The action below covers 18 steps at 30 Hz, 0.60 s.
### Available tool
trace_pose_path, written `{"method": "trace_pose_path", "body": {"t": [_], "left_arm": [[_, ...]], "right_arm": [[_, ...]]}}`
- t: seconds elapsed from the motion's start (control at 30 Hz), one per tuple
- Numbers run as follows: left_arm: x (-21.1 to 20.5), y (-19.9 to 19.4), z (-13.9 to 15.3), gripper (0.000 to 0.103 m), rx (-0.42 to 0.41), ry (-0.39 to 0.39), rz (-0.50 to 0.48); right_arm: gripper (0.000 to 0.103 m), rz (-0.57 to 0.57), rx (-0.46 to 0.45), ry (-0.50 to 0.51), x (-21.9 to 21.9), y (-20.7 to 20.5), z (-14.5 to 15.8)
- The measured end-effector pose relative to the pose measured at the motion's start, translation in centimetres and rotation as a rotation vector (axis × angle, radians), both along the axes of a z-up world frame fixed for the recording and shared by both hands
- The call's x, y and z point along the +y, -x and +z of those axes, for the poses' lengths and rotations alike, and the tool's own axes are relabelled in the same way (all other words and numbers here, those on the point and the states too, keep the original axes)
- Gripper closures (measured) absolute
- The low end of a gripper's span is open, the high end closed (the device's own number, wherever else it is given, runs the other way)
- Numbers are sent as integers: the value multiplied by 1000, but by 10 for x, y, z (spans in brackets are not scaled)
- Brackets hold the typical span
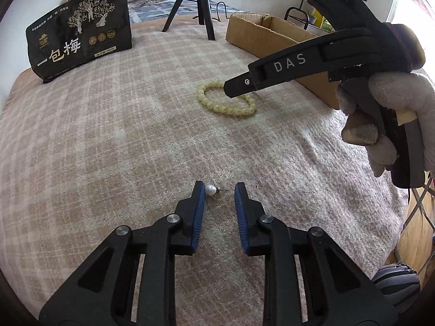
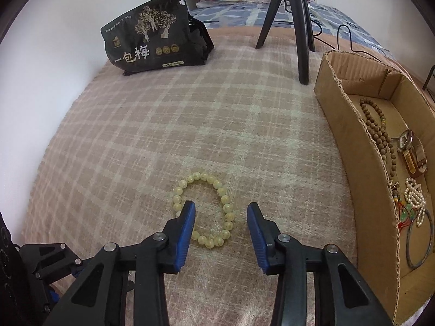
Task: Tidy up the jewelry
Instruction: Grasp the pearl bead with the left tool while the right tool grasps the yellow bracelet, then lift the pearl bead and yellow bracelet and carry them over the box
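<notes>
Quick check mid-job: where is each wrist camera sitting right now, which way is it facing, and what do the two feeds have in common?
Left wrist: low over the plaid blanket, facing forward along the open left gripper at the pearl earring; the gloved right hand shows too.
Right wrist: above the blanket, looking down the open right gripper at the yellow bead bracelet, the cardboard box on its right.
Shared: bracelet, box, black snack bag, tripod.
</notes>
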<state>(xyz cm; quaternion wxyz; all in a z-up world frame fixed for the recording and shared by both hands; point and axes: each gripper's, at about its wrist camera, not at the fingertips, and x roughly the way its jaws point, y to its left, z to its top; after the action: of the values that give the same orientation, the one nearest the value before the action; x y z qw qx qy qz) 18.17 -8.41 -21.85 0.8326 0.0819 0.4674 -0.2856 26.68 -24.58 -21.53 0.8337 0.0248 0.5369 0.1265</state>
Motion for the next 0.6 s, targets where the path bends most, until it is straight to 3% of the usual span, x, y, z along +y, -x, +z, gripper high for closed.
{"method": "trace_pose_path", "body": {"t": [0.1, 0.37, 0.6], "left_arm": [[0, -1, -1, 87, -1, -4, 5], [1, -3, -2, 87, 5, 7, 13], [0, -2, -2, 87, 11, 17, 26]], "right_arm": [[64, -2, 4, 1, 1, -2, -3], [72, 21, 12, 52, 12, -8, -12], [97, 29, 3, 96, 15, -8, -12]]}}
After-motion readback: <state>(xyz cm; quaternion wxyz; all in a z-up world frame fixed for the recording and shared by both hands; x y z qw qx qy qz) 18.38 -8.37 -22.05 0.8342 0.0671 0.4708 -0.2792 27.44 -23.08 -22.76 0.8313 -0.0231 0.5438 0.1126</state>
